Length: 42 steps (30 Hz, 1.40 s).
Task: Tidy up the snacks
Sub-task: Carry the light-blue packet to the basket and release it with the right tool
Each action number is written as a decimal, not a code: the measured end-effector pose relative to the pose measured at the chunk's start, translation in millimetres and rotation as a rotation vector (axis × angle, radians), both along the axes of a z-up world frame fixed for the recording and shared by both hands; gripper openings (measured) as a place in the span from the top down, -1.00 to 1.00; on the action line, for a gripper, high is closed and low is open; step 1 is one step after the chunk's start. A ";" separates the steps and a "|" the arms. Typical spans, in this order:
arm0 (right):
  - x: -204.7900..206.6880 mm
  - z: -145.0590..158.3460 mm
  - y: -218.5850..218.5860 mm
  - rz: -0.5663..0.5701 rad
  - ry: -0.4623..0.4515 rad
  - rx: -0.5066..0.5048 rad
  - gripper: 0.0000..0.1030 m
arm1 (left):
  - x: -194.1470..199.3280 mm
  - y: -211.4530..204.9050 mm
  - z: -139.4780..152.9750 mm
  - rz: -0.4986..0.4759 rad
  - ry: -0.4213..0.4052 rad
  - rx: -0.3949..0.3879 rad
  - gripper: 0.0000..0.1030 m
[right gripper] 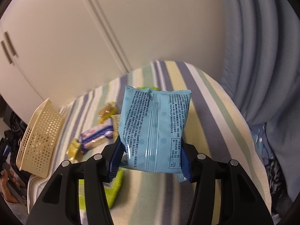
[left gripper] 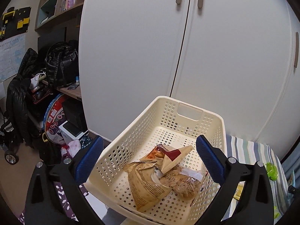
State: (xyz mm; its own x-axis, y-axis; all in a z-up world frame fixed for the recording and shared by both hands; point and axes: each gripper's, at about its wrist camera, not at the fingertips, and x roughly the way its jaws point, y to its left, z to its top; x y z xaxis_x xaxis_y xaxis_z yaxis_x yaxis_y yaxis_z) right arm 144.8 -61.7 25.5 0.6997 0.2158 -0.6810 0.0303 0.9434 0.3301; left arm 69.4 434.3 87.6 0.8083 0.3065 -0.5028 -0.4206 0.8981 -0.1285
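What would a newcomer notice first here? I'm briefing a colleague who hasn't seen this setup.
Most striking is the light blue snack packet, pinched upright in the right gripper above the striped bedcover. Next is the cream perforated basket between the open fingers of the left gripper, with brown snack bags in its bottom. Loose snacks lie on the bedcover beside the basket.

Striped bedcover (right gripper: 204, 101), bands of pale yellow, green, grey-blue and white. Cream perforated basket (right gripper: 40, 135) sits at its left edge, tilted. Loose on the cover near the basket: two small yellow packets (right gripper: 108, 110) (right gripper: 73, 148), a purple-and-white wrapper (right gripper: 97, 136), a lime-green packet (right gripper: 114, 189). All blurred; labels unreadable.
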 end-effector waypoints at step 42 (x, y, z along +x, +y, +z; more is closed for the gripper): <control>-0.7 73.1 348.4 0.572 -0.124 -0.073 -0.66 | -35.9 41.6 22.8 0.110 -0.116 -0.027 -0.95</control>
State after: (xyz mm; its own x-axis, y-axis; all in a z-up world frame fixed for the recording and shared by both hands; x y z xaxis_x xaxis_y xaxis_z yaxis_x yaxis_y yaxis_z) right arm 144.1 286.6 98.6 0.5612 0.5377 -0.6292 -0.5245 0.8191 0.2322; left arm 33.5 475.9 110.4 0.8239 0.3835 -0.4172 -0.4968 0.8431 -0.2059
